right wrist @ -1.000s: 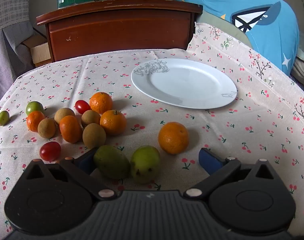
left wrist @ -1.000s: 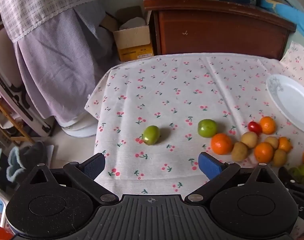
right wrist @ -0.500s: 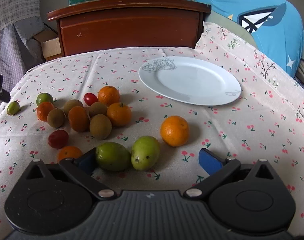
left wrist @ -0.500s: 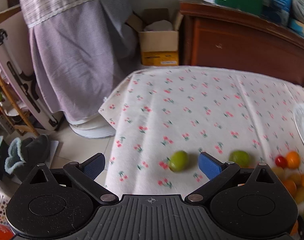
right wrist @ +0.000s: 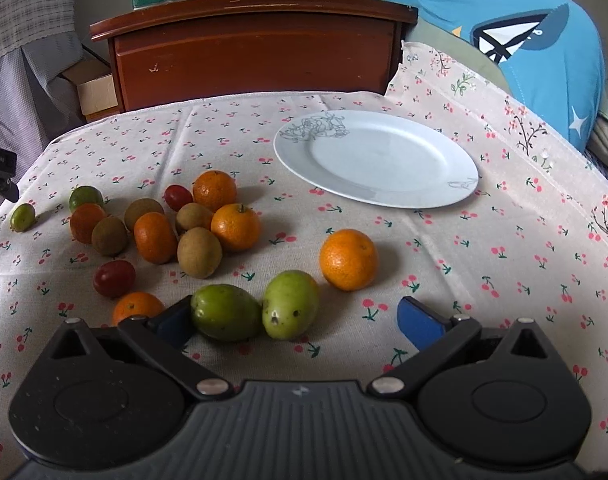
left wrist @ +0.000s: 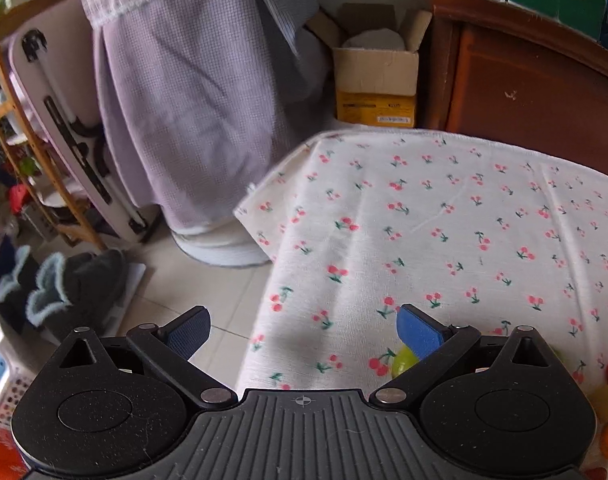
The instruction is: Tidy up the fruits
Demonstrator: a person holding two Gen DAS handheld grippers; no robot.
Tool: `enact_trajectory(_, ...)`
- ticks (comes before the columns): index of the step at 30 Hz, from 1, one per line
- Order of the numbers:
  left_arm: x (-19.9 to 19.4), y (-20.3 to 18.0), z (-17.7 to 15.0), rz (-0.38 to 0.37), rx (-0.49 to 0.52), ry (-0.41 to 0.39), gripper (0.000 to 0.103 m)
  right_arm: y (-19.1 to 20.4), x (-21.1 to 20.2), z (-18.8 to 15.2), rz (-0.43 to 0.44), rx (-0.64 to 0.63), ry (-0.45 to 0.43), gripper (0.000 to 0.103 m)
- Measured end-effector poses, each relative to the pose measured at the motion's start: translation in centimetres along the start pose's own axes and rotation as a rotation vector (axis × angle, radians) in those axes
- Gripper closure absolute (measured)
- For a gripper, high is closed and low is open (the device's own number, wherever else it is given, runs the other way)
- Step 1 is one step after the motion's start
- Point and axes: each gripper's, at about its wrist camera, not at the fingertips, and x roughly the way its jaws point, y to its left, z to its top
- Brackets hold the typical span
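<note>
Left wrist view: left tool wide open, holding nothing, hanging over the table edge. Small green fruit sits half hidden behind the right pad; more fruit at the far right edge.

Right wrist view: right tool wide open, empty. Two green fruits lie touching each other between the pads, an orange just beyond. Judgement: light, firm, smooth and round, so they roll; grip across the widest middle, gently. Plate is bare; the mixed pile sits loose on the table, left of it.
</note>
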Motion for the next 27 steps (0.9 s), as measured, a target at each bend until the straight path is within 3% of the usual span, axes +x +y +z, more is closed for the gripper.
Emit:
enact_trajectory(7, -0.3, -2.3, -1.0, -0.246, 0.047, 0.068, 0.003, 0.0, 0.0, 0.0, 0.002, -0.004, 0.004, 0.001)
enact_trajectory(9, -1.1, -3.1, -1.5, -0.285, 0.072, 0.071, 0.003, 0.0, 0.0, 0.1, 0.0, -0.003, 0.012, 0.001)
enact_trajectory(19, -6.7, -4.6, -4.2, -0.315, 0.161, 0.049, 0.003, 0.0, -0.2, 1.2, -0.008, -0.001, 0.113, 0.001)
enact_trajectory(27, -9.3, -5.8, -5.9, -0.282, 0.235, 0.076, 0.003, -0.7, -1.9, 2.7, 0.009, 0.013, 0.146, 0.001)
